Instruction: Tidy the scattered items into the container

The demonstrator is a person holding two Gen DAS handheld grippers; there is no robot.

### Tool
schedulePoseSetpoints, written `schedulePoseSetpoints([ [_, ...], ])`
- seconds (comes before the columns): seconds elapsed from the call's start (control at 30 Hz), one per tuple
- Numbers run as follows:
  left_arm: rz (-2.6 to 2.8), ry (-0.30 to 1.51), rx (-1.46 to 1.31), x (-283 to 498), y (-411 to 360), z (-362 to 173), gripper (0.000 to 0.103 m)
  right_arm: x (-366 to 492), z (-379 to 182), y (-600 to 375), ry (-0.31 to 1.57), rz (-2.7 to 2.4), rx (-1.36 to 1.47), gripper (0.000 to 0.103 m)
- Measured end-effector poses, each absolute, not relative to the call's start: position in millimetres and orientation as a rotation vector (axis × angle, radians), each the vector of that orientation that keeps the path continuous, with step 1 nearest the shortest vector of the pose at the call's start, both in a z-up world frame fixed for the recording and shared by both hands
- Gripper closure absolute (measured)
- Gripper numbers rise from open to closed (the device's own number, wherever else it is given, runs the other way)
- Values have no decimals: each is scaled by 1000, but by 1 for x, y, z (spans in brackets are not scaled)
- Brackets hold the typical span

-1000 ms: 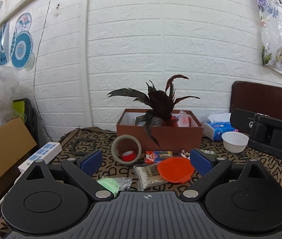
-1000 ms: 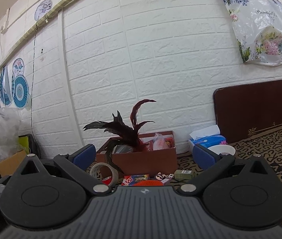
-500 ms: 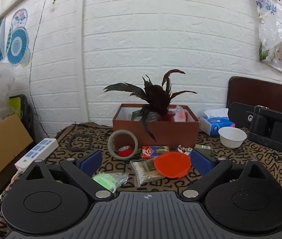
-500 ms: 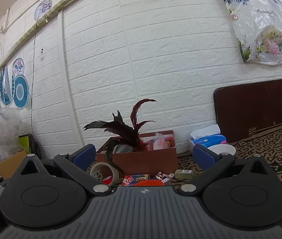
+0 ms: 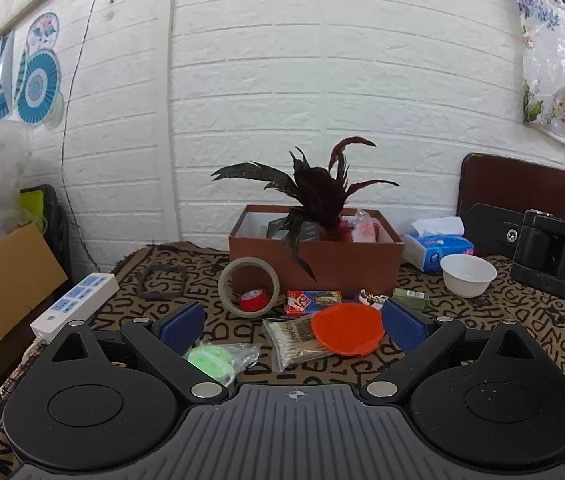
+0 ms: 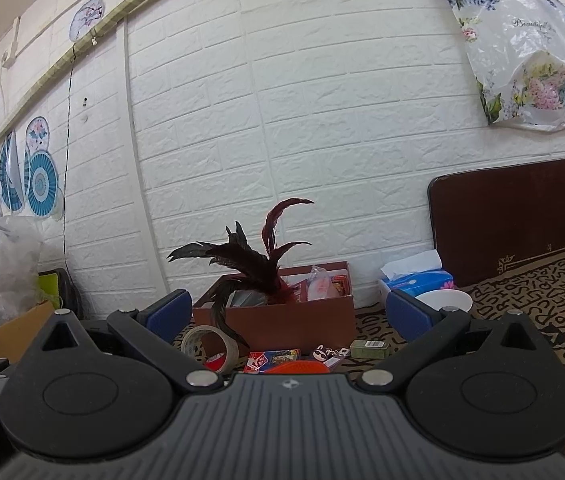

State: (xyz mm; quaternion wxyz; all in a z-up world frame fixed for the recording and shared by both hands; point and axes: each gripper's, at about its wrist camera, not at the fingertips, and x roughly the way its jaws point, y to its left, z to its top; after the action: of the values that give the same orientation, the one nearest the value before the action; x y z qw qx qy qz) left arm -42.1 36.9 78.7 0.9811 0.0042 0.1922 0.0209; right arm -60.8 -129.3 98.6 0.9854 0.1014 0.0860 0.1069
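Note:
A brown cardboard box [image 5: 356, 264] stands at the back of the table with dark feathers [image 5: 314, 184] and packets in it; it also shows in the right wrist view [image 6: 282, 320]. In front of it lie a tape roll [image 5: 248, 286], a small red tape [image 5: 253, 300], a card pack [image 5: 314, 300], an orange lid [image 5: 348, 328], a cotton swab bag [image 5: 294, 338], a green item in plastic [image 5: 214, 360] and a green box [image 5: 410, 298]. My left gripper [image 5: 294, 326] is open and empty, near the lid. My right gripper [image 6: 288, 314] is open and empty, further back.
A white bowl [image 5: 468, 276] and a tissue pack [image 5: 438, 248] sit right of the box. A power strip [image 5: 76, 306] and a black frame [image 5: 162, 280] lie at the left. A cardboard carton [image 5: 2, 292] stands off the table's left edge. The right gripper's body [image 5: 542, 252] shows at right.
The left gripper has tilted and moved slightly, so the table items sit a little higher and nearer in its view. The right gripper has barely moved. Both stay open.

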Motion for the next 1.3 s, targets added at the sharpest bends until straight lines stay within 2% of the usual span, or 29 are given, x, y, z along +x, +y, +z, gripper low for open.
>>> schedulePoseSetpoints([
  [0.47, 62, 364, 43, -45, 34, 78, 0, -62, 98, -131, 169, 217, 207, 0],
  [1.3, -4, 195, 49, -74, 31, 86, 0, -63, 99, -131, 169, 227, 203, 0],
])
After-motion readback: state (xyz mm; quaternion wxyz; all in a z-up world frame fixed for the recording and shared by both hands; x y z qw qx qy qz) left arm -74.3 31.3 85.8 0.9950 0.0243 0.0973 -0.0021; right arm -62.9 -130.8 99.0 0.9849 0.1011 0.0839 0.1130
